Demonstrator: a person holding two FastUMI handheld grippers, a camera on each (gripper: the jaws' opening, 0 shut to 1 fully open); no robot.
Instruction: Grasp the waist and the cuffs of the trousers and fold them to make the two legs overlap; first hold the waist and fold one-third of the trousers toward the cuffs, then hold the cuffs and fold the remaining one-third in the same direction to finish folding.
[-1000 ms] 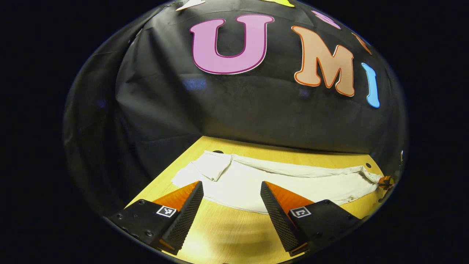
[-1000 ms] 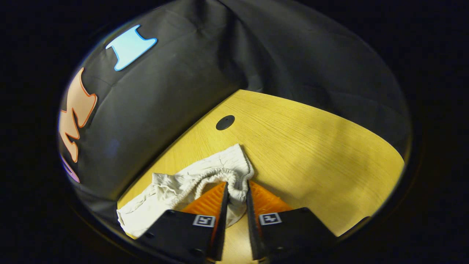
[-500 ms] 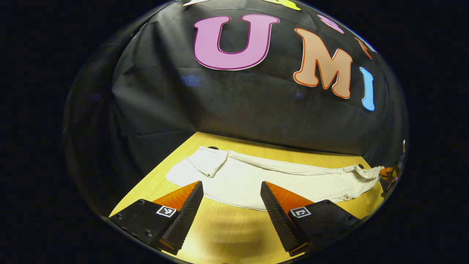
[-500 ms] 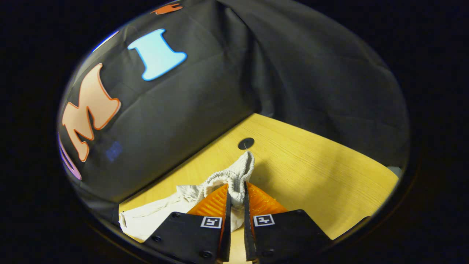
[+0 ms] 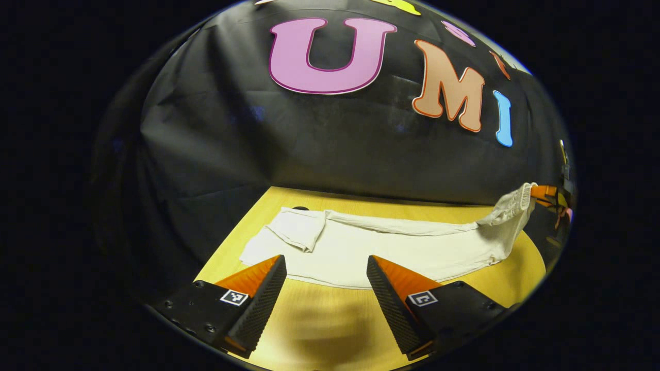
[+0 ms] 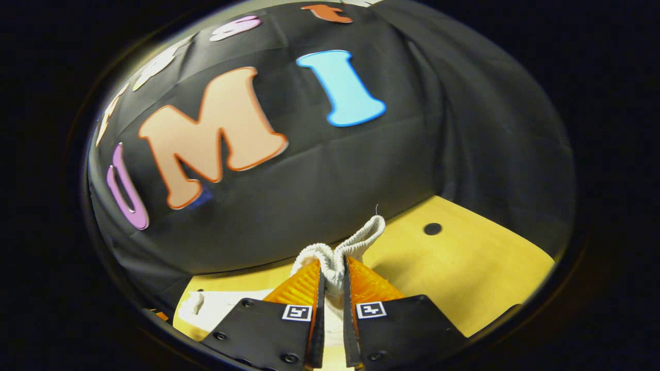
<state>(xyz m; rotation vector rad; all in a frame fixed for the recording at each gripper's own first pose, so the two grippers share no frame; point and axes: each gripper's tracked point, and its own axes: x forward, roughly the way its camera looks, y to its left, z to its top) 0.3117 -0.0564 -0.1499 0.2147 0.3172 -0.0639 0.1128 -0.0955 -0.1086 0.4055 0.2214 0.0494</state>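
White trousers [image 5: 381,247] lie stretched across the wooden table [image 5: 330,319], cuffs [image 5: 294,232] at the left of the left gripper view. My left gripper [image 5: 326,268] hangs open just short of their near edge, with nothing between its fingers. At the far right of that view the elastic waist [image 5: 510,206] is lifted off the table by the right gripper [image 5: 546,193]. In the right gripper view my right gripper [image 6: 332,270] is shut on the bunched waistband [image 6: 343,250], which sticks up between the fingertips.
A small dark round hole [image 6: 432,229] is in the tabletop to the right of the held waist, and another hole [image 5: 300,208] sits just behind the cuffs. The booth's black cloth wall [image 5: 330,144] closes off the table's far edge.
The right gripper, still shut on the waistband, has risen and tilted up, lifting the waist end off the table. The left gripper has stayed open near the trousers' edge.
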